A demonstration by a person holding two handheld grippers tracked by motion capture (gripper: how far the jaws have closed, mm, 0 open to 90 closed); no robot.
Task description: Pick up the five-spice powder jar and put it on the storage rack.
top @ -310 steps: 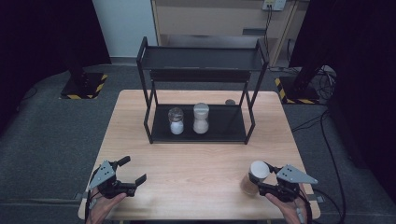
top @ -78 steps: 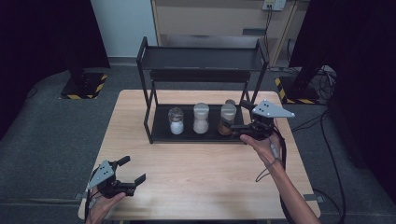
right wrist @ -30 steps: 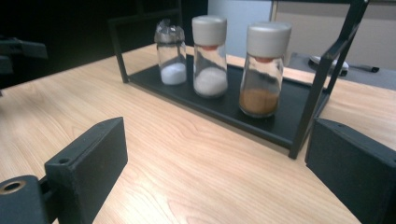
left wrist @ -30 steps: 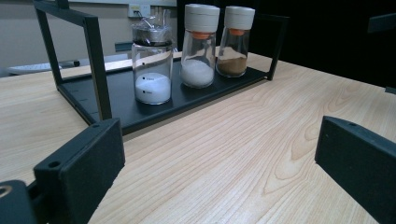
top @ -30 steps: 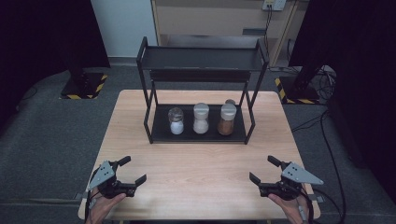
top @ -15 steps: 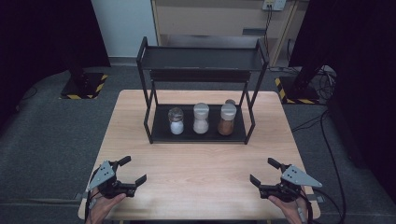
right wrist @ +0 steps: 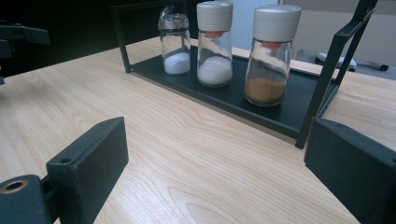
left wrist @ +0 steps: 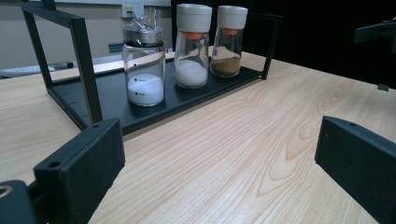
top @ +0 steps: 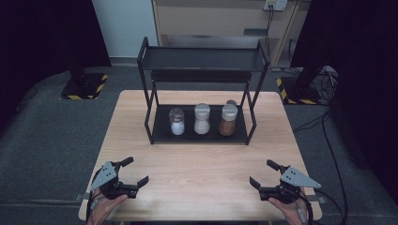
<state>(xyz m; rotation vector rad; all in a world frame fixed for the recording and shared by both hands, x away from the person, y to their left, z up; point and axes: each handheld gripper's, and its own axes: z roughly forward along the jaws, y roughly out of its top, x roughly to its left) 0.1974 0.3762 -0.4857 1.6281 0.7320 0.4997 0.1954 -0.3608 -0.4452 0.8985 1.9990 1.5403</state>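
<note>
Landmark: black rack (top: 202, 136) at the far middle of the table (top: 202, 183).

Left gripper (top: 133, 174): near the table's front edge, well in front of the rack's left end. Jaws spread wide, nothing between them; bare wood visible between them in the left gripper view.

On the rack's lower shelf, left to right:
- clear jar (top: 177, 122) with white powder, at the left end;
- white-capped shaker (top: 202, 119) with white grains, in the middle, just beside the jar;
- white-capped shaker of brown spice (top: 228, 120), at the right end, upright, close to the right post.

Right gripper (top: 264, 174): near the front edge, well in front of the rack's right end. Jaws wide apart, empty.

Step in hand, as judged: loading of the shelf complete, both grippers parked clear. No further container visible on the table. Next move, if any: advance toward the rack with jaws wide, clear of the posts.
</note>
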